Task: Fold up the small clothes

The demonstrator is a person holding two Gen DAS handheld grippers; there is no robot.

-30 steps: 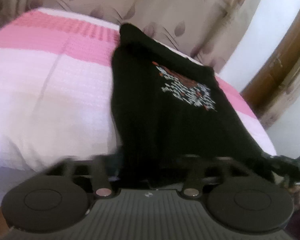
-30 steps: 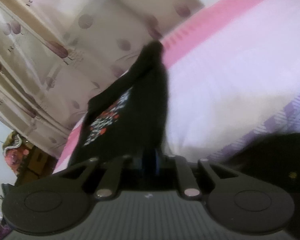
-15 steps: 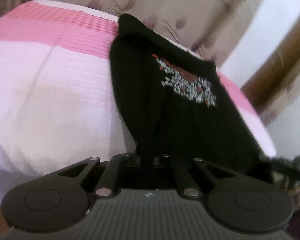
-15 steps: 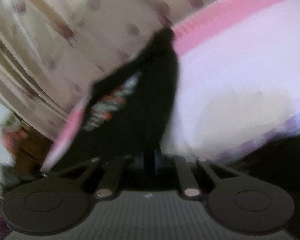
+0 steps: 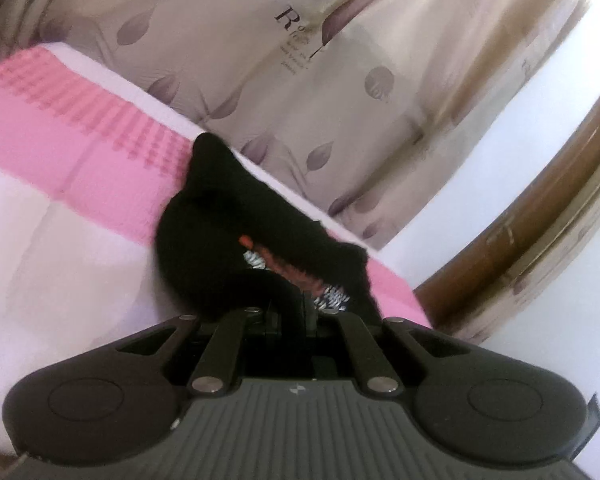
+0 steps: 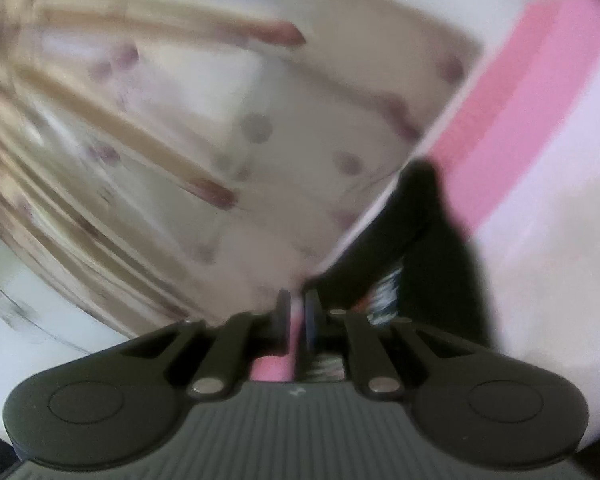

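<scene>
A small black garment [image 5: 220, 240] with a red and white print lies on the pink and white bed [image 5: 60, 240]. Its near edge is raised and curls over the print. My left gripper [image 5: 290, 308] is shut on that raised black edge. The right wrist view is blurred. There the same black garment [image 6: 432, 240] climbs from the bed [image 6: 540, 160] to my right gripper [image 6: 296, 304], which is shut with a corner of the cloth at its tips. A thin strip of pink shows between its fingers lower down.
A beige curtain [image 5: 300, 80] with purple leaf shapes hangs behind the bed's far edge, and it fills the left of the right wrist view as a curtain [image 6: 180, 140] too. A white wall [image 5: 540, 80] and a brown wooden door frame [image 5: 540, 208] stand at the right.
The left jaws closed on the garment's near edge. Both grippers then rose and moved toward the far end with the cloth, so the near part now folds over and hides most of the print.
</scene>
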